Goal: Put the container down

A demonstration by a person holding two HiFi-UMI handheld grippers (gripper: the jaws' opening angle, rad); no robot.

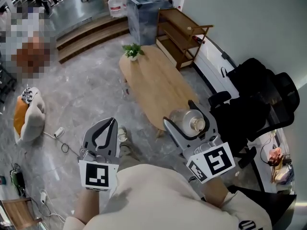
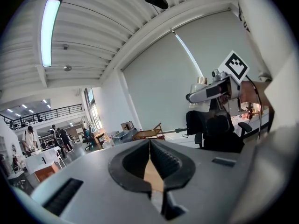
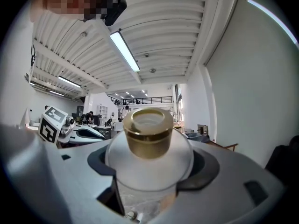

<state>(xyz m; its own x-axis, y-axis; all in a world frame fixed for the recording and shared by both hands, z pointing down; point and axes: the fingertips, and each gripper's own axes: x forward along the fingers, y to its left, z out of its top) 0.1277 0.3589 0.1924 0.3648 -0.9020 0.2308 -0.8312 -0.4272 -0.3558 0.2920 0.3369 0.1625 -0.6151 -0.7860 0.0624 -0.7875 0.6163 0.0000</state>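
Note:
My right gripper [image 1: 189,122] is shut on a clear glass container [image 1: 188,123] with a gold cap [image 1: 197,124], held in the air past the near end of the oval wooden table [image 1: 156,86]. In the right gripper view the container [image 3: 148,164] fills the space between the jaws, gold cap [image 3: 147,132] pointing away. My left gripper [image 1: 105,131] is shut and holds nothing, raised over the floor left of the table. In the left gripper view its jaws [image 2: 150,164] meet at the tips, and the right gripper [image 2: 212,88] shows at the upper right.
A small potted plant [image 1: 133,51] stands at the table's far end. Beyond it are a grey bin [image 1: 144,16] and a wooden shelf unit [image 1: 180,35]. A black office chair [image 1: 252,104] sits right of the table. Cables and a cushion [image 1: 29,114] lie on the floor at left.

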